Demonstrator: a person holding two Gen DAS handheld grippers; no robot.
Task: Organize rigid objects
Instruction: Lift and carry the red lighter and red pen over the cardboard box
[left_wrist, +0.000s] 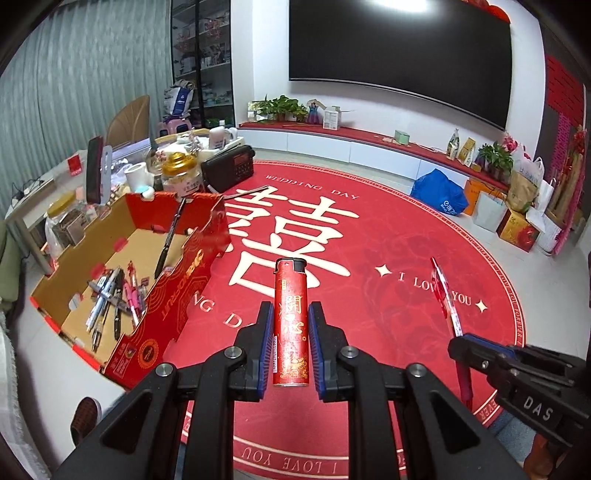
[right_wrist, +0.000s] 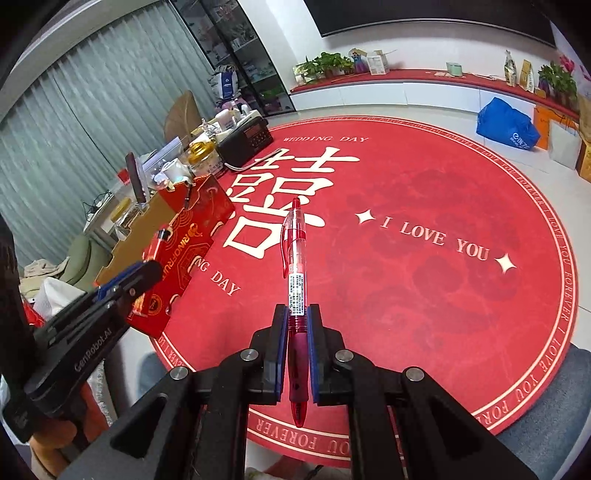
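My left gripper (left_wrist: 291, 317) is shut on a red lighter (left_wrist: 290, 317) with a black cap, held upright above the red rug. My right gripper (right_wrist: 297, 314) is shut on a red pen (right_wrist: 294, 258) that points forward; the pen also shows in the left wrist view (left_wrist: 445, 295), to the right of the lighter. A red cardboard box (left_wrist: 177, 291) with a brown inside sits to the left, holding several pens (left_wrist: 114, 299). The box also shows in the right wrist view (right_wrist: 184, 243), with the left gripper (right_wrist: 144, 273) beside it.
A round red rug (right_wrist: 424, 229) covers the floor. Behind the box a low table (left_wrist: 44, 184) holds jars, a black radio (left_wrist: 229, 166) and clutter. A blue bag (left_wrist: 439, 192) and paper bags stand at the right by the TV bench.
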